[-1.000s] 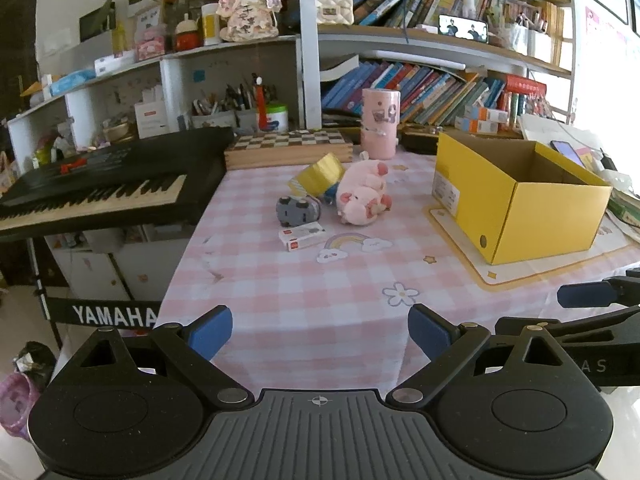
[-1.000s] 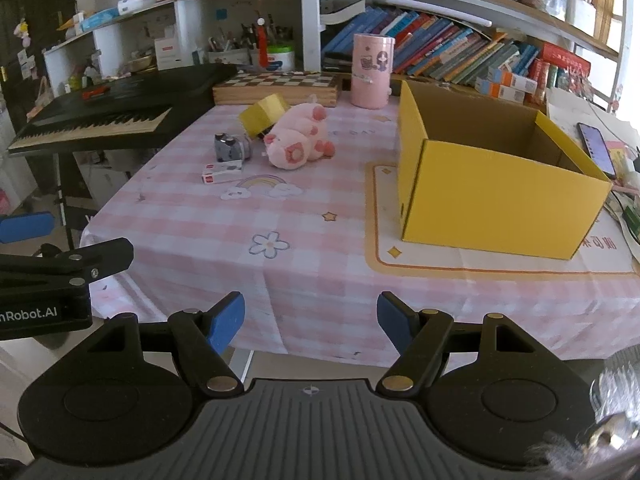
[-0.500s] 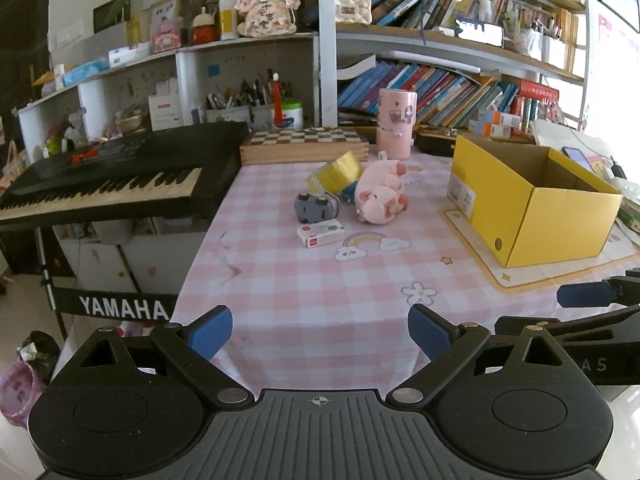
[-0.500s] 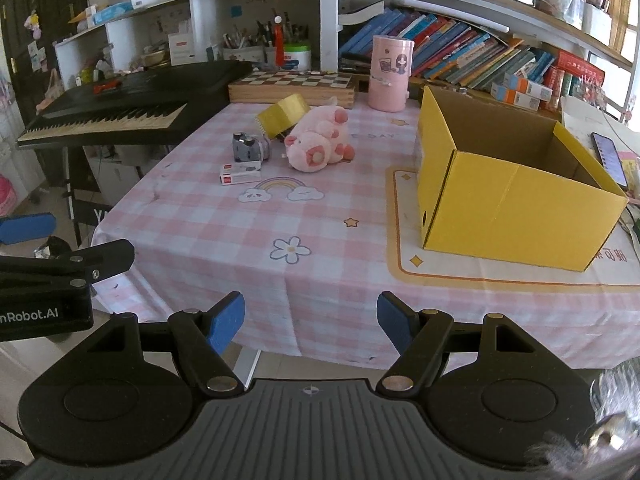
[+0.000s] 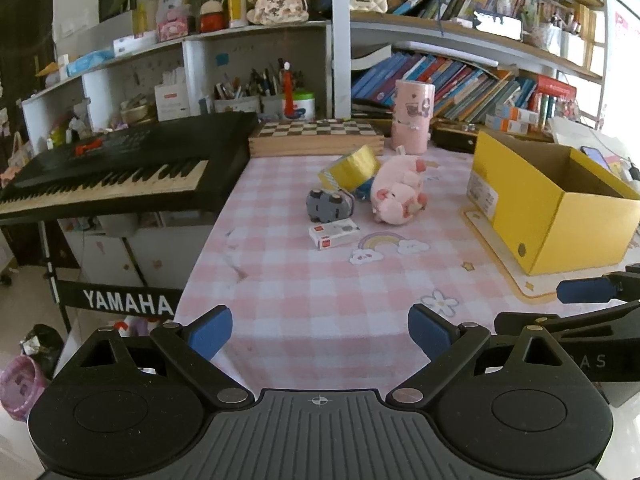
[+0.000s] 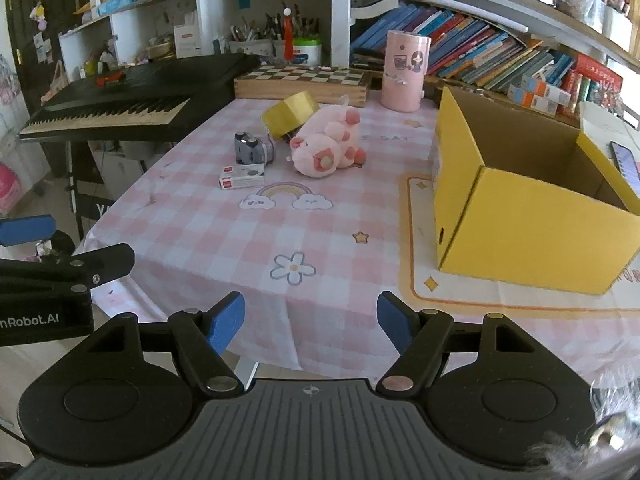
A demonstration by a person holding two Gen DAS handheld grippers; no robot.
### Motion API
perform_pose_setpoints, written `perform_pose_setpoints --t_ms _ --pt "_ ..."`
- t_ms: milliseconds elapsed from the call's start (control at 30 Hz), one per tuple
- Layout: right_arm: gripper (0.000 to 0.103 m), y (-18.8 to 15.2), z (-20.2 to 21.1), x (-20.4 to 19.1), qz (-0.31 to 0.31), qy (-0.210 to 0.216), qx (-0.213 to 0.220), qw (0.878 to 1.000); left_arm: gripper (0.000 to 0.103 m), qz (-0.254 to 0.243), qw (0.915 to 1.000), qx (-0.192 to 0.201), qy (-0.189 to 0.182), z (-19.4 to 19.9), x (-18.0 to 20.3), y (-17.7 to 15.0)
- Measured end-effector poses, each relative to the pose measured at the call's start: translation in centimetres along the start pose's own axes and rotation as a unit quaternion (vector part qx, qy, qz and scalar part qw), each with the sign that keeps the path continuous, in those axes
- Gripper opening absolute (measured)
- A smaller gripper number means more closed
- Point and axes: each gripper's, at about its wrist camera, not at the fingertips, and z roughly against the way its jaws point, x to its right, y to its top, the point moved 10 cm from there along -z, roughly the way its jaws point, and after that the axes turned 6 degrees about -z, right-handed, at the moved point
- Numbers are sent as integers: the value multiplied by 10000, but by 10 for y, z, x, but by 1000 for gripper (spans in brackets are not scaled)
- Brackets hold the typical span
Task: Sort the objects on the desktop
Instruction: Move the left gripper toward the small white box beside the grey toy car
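Both grippers empty, hovering short of the pile.

Left gripper (image 5: 320,330) and right gripper (image 6: 311,316) spread wide, holding nothing. Pink plush pig (image 6: 326,142), grey toy (image 6: 252,148) and small white box (image 6: 242,176) well ahead, left of right fingers; yellow box (image 6: 532,216) ahead-right. Box's long axis crosswise. Closer than a second ago, fingers unchanged.

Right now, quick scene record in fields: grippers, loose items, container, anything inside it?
left gripper: open, empty, over the near table edge
right gripper: open, empty
loose items: pink plush pig, yellow tape roll, grey toy, small white box, clustered mid-table
container: yellow cardboard box, open top, on a mat
box contents: nothing visible; floor partly hidden
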Motion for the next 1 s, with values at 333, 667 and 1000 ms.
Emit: perform_pose_setpoints --t_ms 333,667,1000 --pt "71 38 -36 7 95 152 2 9998 97 59 9998 -97 157 -35 -5 24" --pt "74 88 -71 21 28 287 116 9995 97 54 9991 -315 272 -79 0 47" --pt "80 137 -108 36 -216 393 228 9987 97 283 9968 -594 446 -126 -1 57"
